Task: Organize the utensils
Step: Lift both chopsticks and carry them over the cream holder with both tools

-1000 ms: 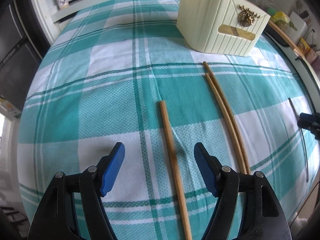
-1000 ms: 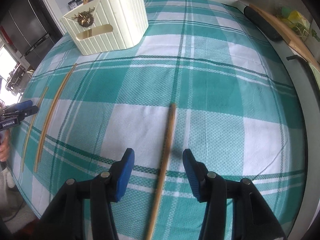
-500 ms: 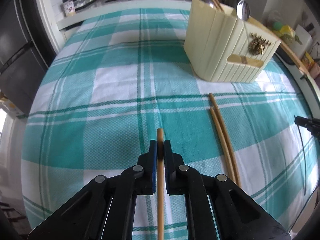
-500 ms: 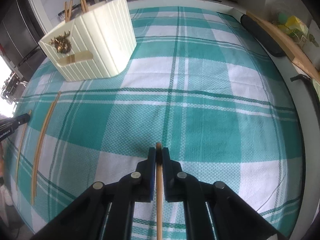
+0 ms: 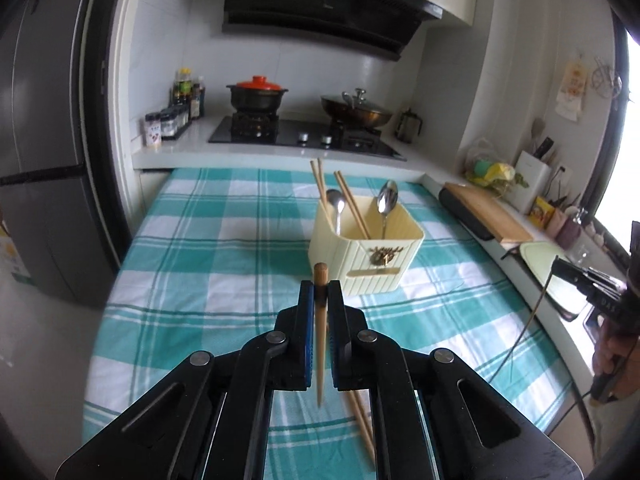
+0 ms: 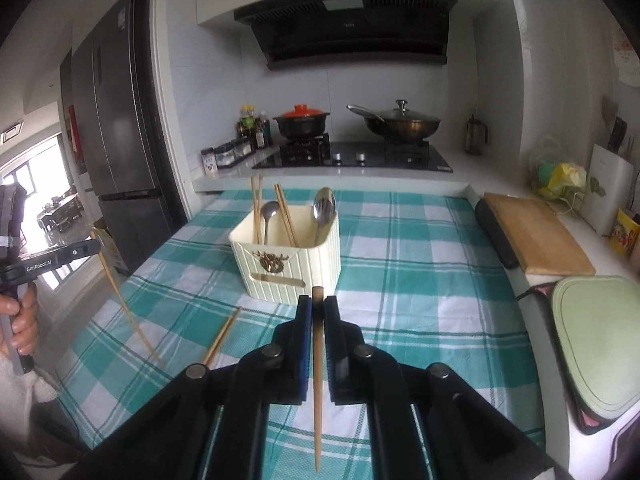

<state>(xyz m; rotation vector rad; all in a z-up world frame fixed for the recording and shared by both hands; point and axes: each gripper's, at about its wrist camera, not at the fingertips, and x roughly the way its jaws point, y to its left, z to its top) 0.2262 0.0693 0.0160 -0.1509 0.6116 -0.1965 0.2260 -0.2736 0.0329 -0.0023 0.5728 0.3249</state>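
both the left gripper and right gripper are clenched on a slim wooden chopstick each, tips hanging down, with the ribbed cream utensil box straight ahead on the checked cloth, about equally near to each.

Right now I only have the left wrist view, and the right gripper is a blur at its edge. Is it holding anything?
Observer: Yes. The right gripper is shut on the right chopstick, whose blunt end pokes past the fingertips.
Operator: Anything left on the table? It's mostly hidden here.
Observer: Loose chopsticks lie on the checked cloth, clear of the holder, on its near side.
Operator: And my side, seen from there?
Observer: The left chopstick slants down from the left gripper towards the cloth.
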